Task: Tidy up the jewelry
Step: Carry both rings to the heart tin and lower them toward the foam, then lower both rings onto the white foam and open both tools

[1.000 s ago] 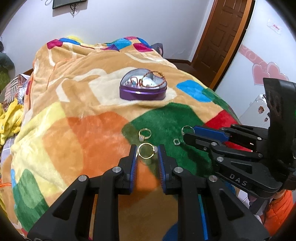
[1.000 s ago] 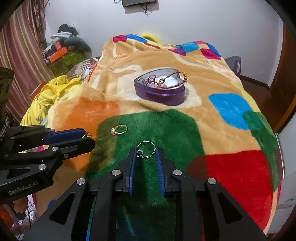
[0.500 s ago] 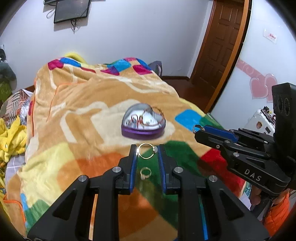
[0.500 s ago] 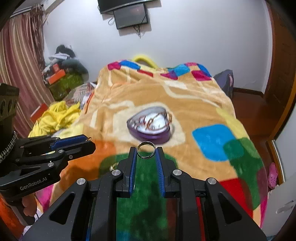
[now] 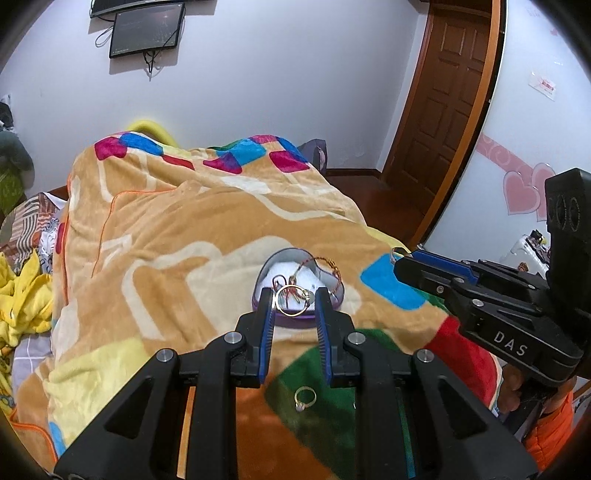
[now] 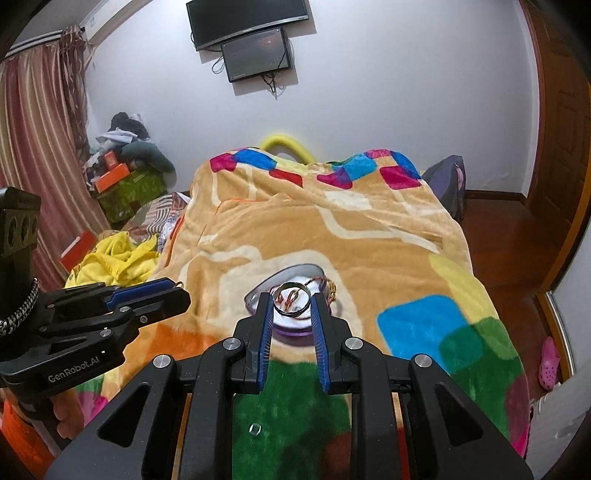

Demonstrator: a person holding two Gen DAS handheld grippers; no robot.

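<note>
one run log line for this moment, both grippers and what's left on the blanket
left gripper: shut on gold ring | right gripper: shut on silver ring | heart tin: ahead | blanket: stone ring, small ring left

A home bedroom: blanket-covered bed (image 6: 332, 229), wall-mounted television (image 6: 247, 22), curtain (image 6: 40, 147), wooden door (image 5: 447, 99).

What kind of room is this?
Most likely a bedroom: a bed under a fluffy patchwork-coloured blanket, dark screens mounted on the white wall, a striped curtain, and a brown wooden door.
</note>
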